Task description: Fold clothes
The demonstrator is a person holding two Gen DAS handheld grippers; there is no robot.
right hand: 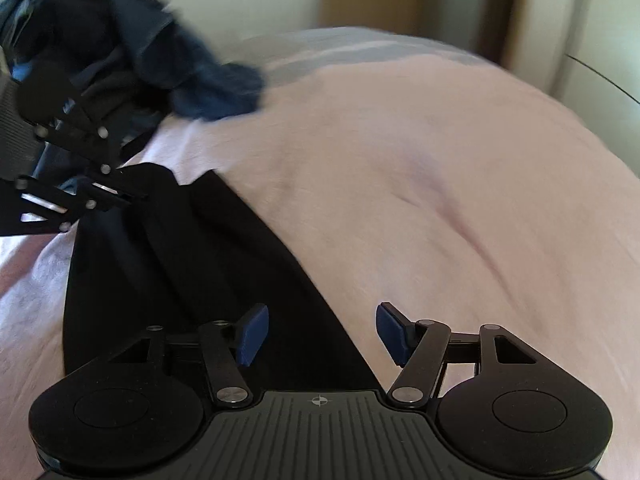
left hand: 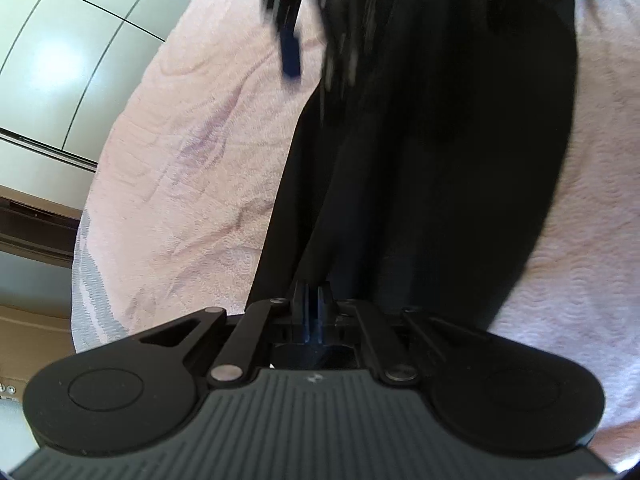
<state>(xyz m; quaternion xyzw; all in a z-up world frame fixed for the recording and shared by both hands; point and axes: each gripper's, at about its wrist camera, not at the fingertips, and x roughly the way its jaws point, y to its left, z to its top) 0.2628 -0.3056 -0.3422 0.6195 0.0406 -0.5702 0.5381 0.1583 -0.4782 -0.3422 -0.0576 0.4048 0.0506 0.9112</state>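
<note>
Black garment (left hand: 420,160) lengthwise ahead (left tool (left hand: 314,300) pinching)

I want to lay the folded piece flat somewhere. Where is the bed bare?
Bare pink bedspread lies right of the black garment, out to the bed's edge. The far left is crowded: a blue clothes pile and the left gripper, shut on the garment.

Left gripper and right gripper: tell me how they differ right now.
The left gripper is shut, pinching the black garment, while the right gripper is open with its blue pads apart and nothing between them. The left gripper's pads are hidden in the fabric; the right gripper's pads show plainly. Both hover over the pink bedspread and share the same black build.
</note>
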